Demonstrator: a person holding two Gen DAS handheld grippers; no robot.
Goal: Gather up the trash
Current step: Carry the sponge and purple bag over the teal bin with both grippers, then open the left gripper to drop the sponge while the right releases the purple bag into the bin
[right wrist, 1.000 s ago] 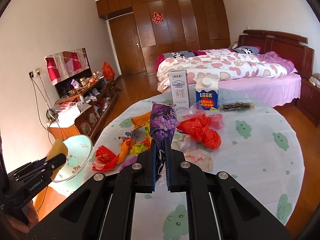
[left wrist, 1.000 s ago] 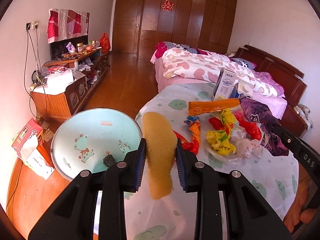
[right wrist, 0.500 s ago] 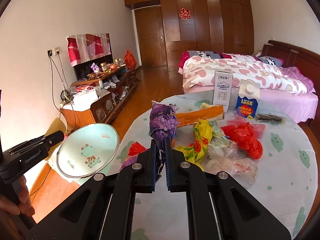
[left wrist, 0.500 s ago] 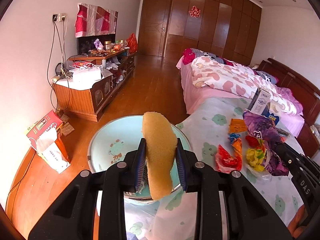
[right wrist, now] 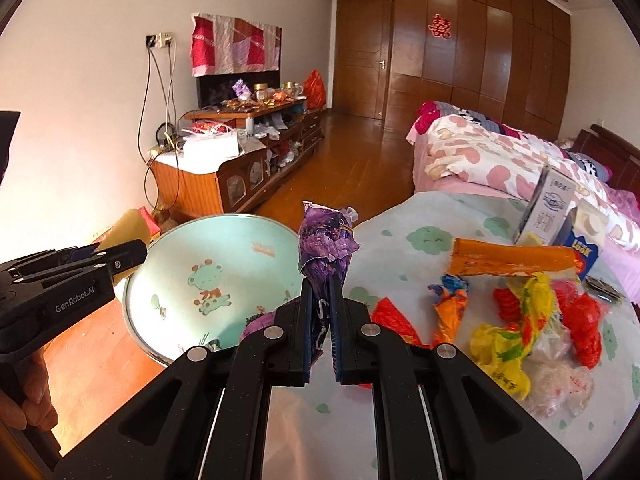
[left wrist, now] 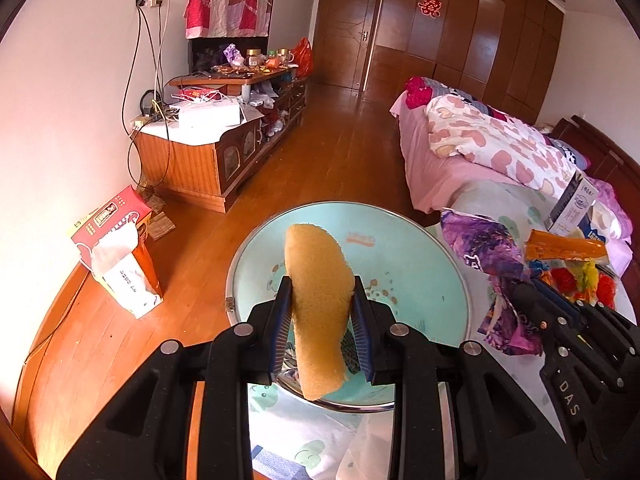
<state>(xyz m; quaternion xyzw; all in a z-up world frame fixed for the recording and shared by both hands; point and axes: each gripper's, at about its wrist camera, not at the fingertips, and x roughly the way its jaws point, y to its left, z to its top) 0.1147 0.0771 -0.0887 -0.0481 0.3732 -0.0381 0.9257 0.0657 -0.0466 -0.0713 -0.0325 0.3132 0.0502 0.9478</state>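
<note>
left gripper (left wrist: 322, 320): jaws clamped on yellow sponge (left wrist: 318, 300), which stands upright between the pads, over the near part of the basin
right gripper (right wrist: 321, 334): jaws clamped on purple wrapper (right wrist: 326, 240); wrapper sticks up past the fingertips, crumpled and shiny, at the basin's table-side rim
step: judged as carry-to-bin; both loads sit at the basin, nothing let go yet
next move: likely bring each load over the bowl's middle and part the jaws; the wrapper is light and may cling to a pad, the sponge is springy and could bounce off the rim
basin (right wrist: 224, 252): pale green enamel, cartoon animal print, metal rim, at the table's edge; some dark scraps by the near wall
table (right wrist: 420, 236): round, cloth with green cloud print
trash left on table: orange wrapper (right wrist: 512, 262), yellow bag (right wrist: 508, 340), red bag (right wrist: 584, 320), clear bags (right wrist: 560, 380), all in a loose pile well apart from the basin
cartons: two upright at the table's far edge, white carton (right wrist: 550, 208) and blue carton (right wrist: 582, 240)
far: bed, wardrobe, cluttered TV cabinet
</note>
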